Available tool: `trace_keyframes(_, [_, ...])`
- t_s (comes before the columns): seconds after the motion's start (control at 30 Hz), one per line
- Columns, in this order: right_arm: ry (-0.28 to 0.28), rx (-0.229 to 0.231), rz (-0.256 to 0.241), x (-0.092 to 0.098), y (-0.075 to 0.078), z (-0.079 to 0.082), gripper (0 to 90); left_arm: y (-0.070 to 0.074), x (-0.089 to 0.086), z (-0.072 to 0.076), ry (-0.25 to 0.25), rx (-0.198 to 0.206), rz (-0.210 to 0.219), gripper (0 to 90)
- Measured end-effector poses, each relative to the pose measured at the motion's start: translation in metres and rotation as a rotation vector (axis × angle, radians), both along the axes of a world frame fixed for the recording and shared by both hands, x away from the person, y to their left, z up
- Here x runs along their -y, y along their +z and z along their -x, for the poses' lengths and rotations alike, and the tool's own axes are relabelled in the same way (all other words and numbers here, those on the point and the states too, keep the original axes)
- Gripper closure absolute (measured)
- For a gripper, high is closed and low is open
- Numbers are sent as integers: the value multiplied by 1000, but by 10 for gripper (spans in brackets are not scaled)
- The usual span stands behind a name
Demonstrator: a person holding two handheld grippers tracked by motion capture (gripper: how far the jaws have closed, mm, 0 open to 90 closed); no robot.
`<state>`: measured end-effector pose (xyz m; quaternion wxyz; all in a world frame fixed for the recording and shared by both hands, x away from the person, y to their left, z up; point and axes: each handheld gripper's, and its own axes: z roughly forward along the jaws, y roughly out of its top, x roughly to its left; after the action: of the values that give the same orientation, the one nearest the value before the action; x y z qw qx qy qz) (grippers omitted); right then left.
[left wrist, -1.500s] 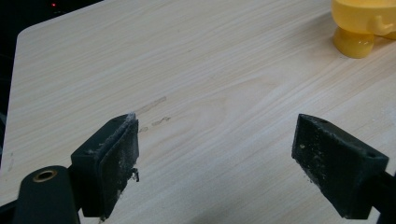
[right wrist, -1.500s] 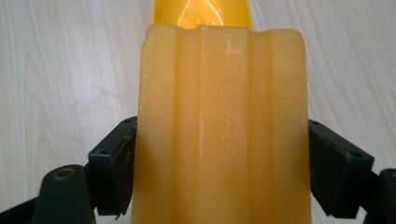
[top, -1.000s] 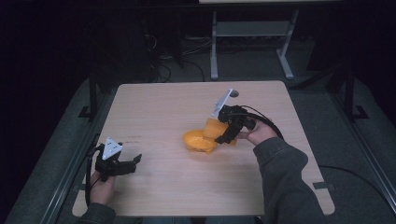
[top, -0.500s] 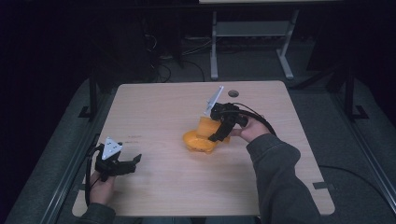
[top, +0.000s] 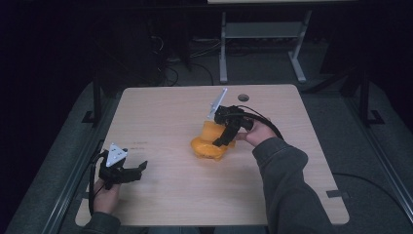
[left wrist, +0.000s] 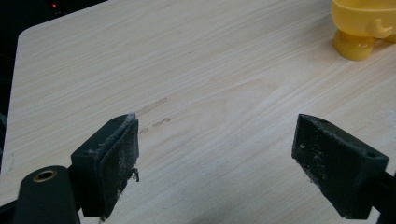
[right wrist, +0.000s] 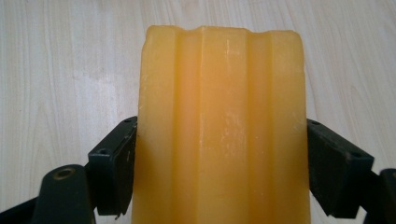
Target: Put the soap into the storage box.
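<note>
Dark floor and metal frames surround the pale wooden table (top: 170, 112), which fills the middle of the high view. At its centre stands the yellow ribbed plastic container (top: 210, 142). The right gripper (top: 225, 138) is clamped on its sides, probably to keep it steady or lift it. At lower left, the left gripper (top: 138, 169) waits with jaws spread wide, holding nothing.

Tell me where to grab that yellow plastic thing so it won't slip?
Grab the yellow plastic thing across its long ribbed body, one finger on each side, as the right gripper does now. Those sides look flat and parallel, which should suit flat fingers. Come from above; the wooden table blocks the underside.
</note>
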<state>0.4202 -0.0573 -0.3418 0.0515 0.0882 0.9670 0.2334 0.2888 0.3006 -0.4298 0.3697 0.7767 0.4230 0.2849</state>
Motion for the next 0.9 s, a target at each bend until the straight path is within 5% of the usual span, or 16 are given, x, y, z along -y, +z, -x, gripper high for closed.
trace_keyframes(0.9, [14,-40,7,-14,-20,-9,204,0,0,0,0,1,3,141])
